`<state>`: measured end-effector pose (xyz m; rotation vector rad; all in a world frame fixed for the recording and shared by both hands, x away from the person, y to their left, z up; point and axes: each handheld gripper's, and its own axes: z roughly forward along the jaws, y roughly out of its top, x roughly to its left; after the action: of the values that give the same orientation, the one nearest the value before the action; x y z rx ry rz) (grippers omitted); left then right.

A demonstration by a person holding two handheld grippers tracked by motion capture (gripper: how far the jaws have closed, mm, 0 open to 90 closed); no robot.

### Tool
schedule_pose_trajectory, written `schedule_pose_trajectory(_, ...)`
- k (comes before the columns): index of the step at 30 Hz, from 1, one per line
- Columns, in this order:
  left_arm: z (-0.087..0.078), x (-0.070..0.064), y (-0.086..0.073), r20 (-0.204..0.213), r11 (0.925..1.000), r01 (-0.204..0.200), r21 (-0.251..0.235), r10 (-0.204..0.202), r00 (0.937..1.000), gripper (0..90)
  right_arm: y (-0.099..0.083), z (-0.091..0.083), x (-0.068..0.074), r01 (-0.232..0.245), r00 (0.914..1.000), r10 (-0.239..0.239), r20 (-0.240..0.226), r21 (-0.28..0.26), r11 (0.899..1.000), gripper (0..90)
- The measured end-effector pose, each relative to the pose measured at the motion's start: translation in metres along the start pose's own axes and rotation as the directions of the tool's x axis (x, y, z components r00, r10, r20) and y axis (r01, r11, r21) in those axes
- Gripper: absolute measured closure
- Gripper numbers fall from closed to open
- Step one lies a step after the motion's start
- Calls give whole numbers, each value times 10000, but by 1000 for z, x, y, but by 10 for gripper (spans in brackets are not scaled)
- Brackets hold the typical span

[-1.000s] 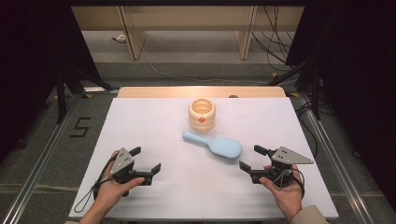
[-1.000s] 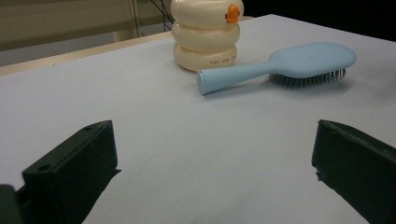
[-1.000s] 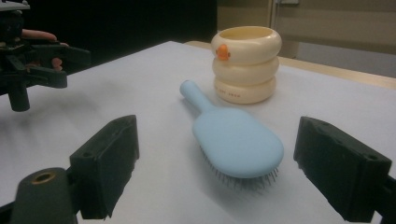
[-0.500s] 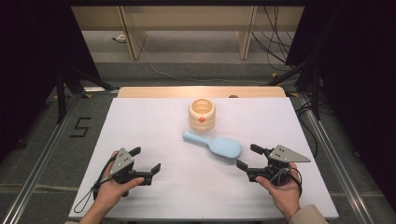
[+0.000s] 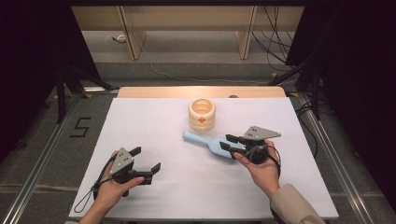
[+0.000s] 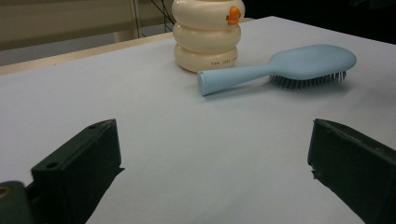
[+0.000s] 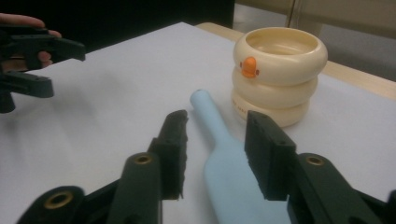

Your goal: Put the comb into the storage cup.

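- Your right gripper (image 5: 229, 142) hovers over the pale blue plastic hairbrush (image 5: 208, 144), which lies bristles down near the middle of the white table (image 5: 154, 126), its handle pointing toward ten o'clock.
- In the right gripper view the two black jaws stand apart, one on each side of the brush where the handle widens into the head (image 7: 233, 172); they straddle it but do not yet pinch it.
- The step in hand looks like the reach for the brush: the approach is nearly made, the grasp not.
- The next move, by this reading, calls for you to lower the jaws level with the brush and press them together squarely across it, since the smooth rounded plastic could slip or pivot if caught off-centre.
- Your left gripper (image 5: 145, 161) waits at seven o'clock on the table, well apart from the brush, its jaws spread wide and holding nothing.
- The cream-coloured ringed cup with a small orange duck bill (image 5: 201, 114) stands upright at twelve o'clock, just beyond the handle tip; in the left gripper view, cup (image 6: 208, 32) and handle end (image 6: 203, 84) sit near each other but apart.
- That cup is the one thing in the way: a lift that swings the handle toward twelve o'clock could knock it, so you may want to raise the brush straight up first.
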<state>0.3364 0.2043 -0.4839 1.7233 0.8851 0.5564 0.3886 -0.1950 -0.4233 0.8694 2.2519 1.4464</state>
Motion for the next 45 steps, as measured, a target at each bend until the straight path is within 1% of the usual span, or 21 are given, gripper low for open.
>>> schedule_pose_trajectory(1, 0, 0, 0, 3, 10000, -1, 4, 1, 10000, 23, 0, 0, 0, 0, 10000, 0, 0, 0, 10000, 661)
schedule_pose_trajectory(2, 0, 0, 0, 6, 10000, 5, -3, -5, 10000, 23, 5, 14, 0, -103, 9999, 99, 88, 473, 9988, 742)
schedule_pose_trajectory(4, 0, 0, 0, 9, 10000, 3, -12, -3, 10000, 23, 7, 18, 0, -169, 9998, 161, 137, 590, 9981, 779)
schedule_pose_trajectory(5, 0, 0, 0, 3, 10000, 2, -15, -2, 10000, 24, 12, 33, 2, -209, 9997, 193, 148, 1157, 9931, 853)
schedule_pose_trajectory(7, 0, 0, 0, 0, 10000, 13, -15, -13, 10000, 25, 16, 44, 4, -147, 9998, 129, 119, 1596, 9871, 900)
schedule_pose_trajectory(8, 0, 0, 0, 0, 10000, 13, -15, -13, 10000, 25, 16, 44, 4, -147, 9998, 129, 119, 1596, 9871, 900)
schedule_pose_trajectory(9, 0, -1, 0, -5, 10000, 12, -31, -12, 10000, 25, 22, 58, 7, -268, 9996, 237, 173, 2126, 9768, 900)
schedule_pose_trajectory(10, 0, -1, 0, -5, 10000, 12, -31, -12, 10000, 26, 22, 58, 7, -268, 9996, 237, 173, 2126, 9768, 900)
schedule_pose_trajectory(11, 0, -1, 0, -16, 10000, 8, -49, -8, 10000, 27, 26, 69, 9, -486, 9988, 454, 187, 2526, 9663, 900)
schedule_pose_trajectory(14, 0, -1, 0, -13, 10000, 18, -63, -18, 10000, 28, 30, 82, 10, -602, 9979, 517, 381, 2757, 9594, 900)
schedule_pose_trajectory(15, 0, -1, 0, -6, 10000, 23, -56, -23, 10000, 29, 32, 90, 10, -631, 9967, 461, 661, 2851, 9564, 900)
schedule_pose_trajectory(16, 0, 0, 0, 1, 10000, 20, -39, -20, 10000, 29, 32, 90, 10, -631, 9967, 461, 661, 2851, 9564, 900)
schedule_pose_trajectory(17, 0, -1, 0, 11, 10000, 28, -38, -28, 10000, 29, 35, 101, 9, -779, 9938, 496, 999, 3033, 9497, 900)
schedule_pose_trajectory(20, 0, 0, 0, 9, 10000, 32, -46, -32, 10000, 29, 36, 107, 8, -868, 9912, 493, 1230, 3210, 9431, 900)
schedule_pose_trajectory(25, 0, 0, 0, 25, 10000, 18, -39, -18, 10000, 30, 39, 126, 8, -1258, 9797, 548, 1928, 3787, 9169, 900)
schedule_pose_trajectory(29, 0, -1, -1, 32, 10000, 11, -30, -11, 10000, 30, 39, 133, 8, -1373, 9757, 549, 2122, 3965, 9077, 900)
schedule_pose_trajectory(30, 0, -1, -1, 30, 10000, 24, -38, -24, 10000, 30, 39, 136, 9, -1417, 9722, 495, 2289, 4066, 9026, 900)
schedule_pose_trajectory(33, 0, -1, -1, 41, 10000, 4, -30, -3, 10000, 30, 39, 139, 8, -1565, 9666, 534, 2506, 4125, 8974, 900)
schedule_pose_trajectory(35, 0, -1, -1, 49, 10000, 2, -29, -2, 10000, 31, 39, 140, 8, -1590, 9652, 533, 2562, 4127, 8969, 900)
schedule_pose_trajectory(37, 1, -1, -1, 42, 10000, -2, -35, 2, 10000, 31, 40, 144, 8, -1638, 9624, 484, 2674, 4287, 8885, 900)
schedule_pose_trajectory(45, 1, -1, -1, 42, 10000, 4, -29, -4, 10000, 31, 40, 152, 8, -1787, 9579, 519, 2824, 4448, 8776, 900)
